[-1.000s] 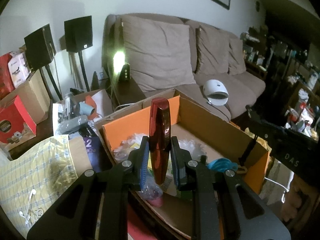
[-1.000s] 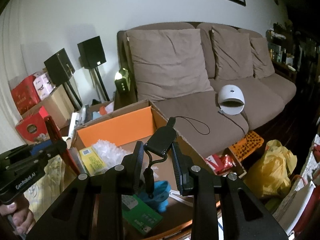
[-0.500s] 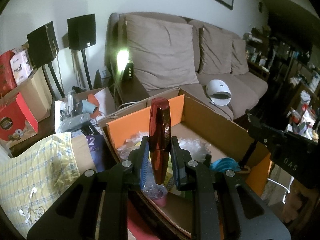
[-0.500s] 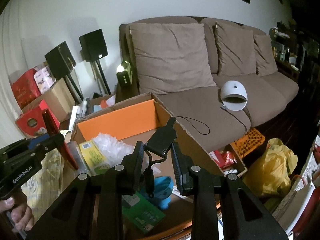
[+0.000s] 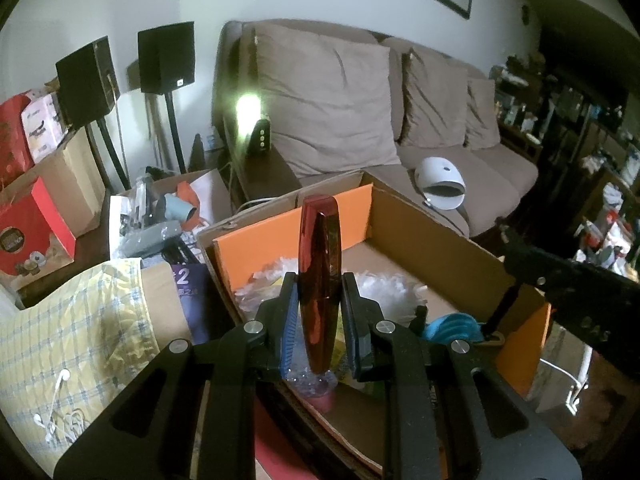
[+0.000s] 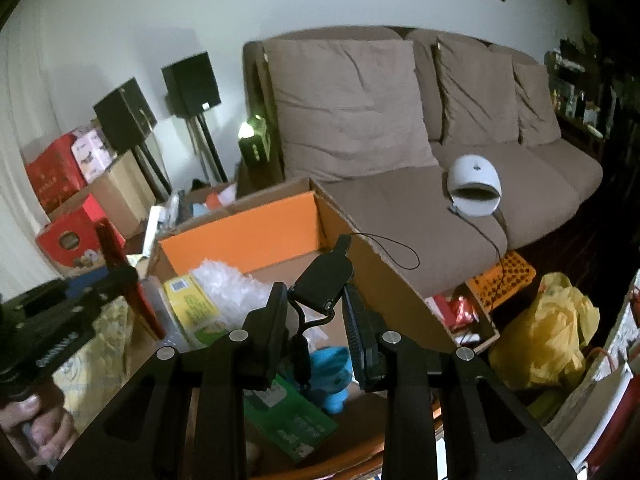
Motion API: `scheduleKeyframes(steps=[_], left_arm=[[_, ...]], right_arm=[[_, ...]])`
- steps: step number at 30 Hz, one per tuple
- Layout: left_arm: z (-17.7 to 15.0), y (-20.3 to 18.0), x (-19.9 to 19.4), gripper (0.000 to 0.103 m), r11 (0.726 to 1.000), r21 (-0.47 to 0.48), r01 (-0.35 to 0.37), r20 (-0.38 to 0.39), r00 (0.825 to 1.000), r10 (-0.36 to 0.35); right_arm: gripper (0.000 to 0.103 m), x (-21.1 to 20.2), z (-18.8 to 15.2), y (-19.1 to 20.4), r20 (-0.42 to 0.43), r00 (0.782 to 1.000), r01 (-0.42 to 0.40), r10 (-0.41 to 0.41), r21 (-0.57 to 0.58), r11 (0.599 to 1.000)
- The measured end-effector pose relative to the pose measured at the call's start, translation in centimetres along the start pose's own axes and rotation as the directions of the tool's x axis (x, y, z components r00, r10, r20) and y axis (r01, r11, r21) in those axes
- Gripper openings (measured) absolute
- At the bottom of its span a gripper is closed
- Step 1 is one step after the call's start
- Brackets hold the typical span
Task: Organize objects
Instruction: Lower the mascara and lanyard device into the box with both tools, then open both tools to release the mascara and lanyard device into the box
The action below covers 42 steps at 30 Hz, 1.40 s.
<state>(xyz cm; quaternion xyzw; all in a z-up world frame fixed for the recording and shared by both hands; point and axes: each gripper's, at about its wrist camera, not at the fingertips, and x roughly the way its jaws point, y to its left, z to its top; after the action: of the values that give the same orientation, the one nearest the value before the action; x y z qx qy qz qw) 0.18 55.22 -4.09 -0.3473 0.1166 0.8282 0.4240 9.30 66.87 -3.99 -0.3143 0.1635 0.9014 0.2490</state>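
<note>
My left gripper (image 5: 319,312) is shut on a glossy dark red tube (image 5: 319,276) that stands upright between its pads, over the near left side of an open cardboard box (image 5: 436,236) with orange inner flaps. My right gripper (image 6: 316,320) is shut on a small black device with a cord and thin wrist loop (image 6: 325,280), held above the same box (image 6: 248,236). In the right wrist view the left gripper (image 6: 60,316) with the red tube (image 6: 120,264) shows at the left. Inside the box lie clear plastic wrap (image 6: 228,284), a yellow-green packet (image 6: 188,304), a blue object (image 6: 332,376) and a green packet (image 6: 292,420).
A beige sofa (image 6: 400,184) with cushions stands behind the box, with a white domed lamp (image 6: 474,188) on its seat. Two black speakers (image 5: 132,68) on stands, red boxes (image 5: 28,232) and clutter fill the left. A yellow checked cloth (image 5: 68,332) lies near left. A yellow bag (image 6: 544,332) sits right.
Both views have shifted slightly, so the sofa and box sit a little differently in frame. Each gripper keeps the same hold on its object.
</note>
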Motion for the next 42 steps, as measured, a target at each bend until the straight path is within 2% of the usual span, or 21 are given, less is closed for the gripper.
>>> scheduleKeyframes(steps=[18,26,35,42], left_arm=[[-0.5,0.3,0.8,0.019,1.000,-0.011,-0.001,-0.014,1.000,0.001],[-1.0,-0.4,1.1,0.019,0.999,0.007,0.047,-0.040,0.998,-0.047],[-1.9,-2.0,1.1,0.019,0.997,0.067,0.032,-0.037,0.999,-0.030],[-2.1,-2.4,1.1,0.019,0.997,0.062,0.044,-0.045,0.998,-0.041]], right_arm=[[0.028,0.9,-0.3,-0.2,-0.037,0.999,0.002,-0.002,0.010,1.000],[0.028,1.3,-0.4,-0.4,-0.055,0.998,0.005,-0.004,0.015,1.000],[0.028,2.0,-0.6,-0.3,-0.095,0.995,0.008,-0.008,0.002,1.000],[0.029,1.9,-0.7,-0.2,-0.094,0.996,-0.002,0.002,0.004,1.000]])
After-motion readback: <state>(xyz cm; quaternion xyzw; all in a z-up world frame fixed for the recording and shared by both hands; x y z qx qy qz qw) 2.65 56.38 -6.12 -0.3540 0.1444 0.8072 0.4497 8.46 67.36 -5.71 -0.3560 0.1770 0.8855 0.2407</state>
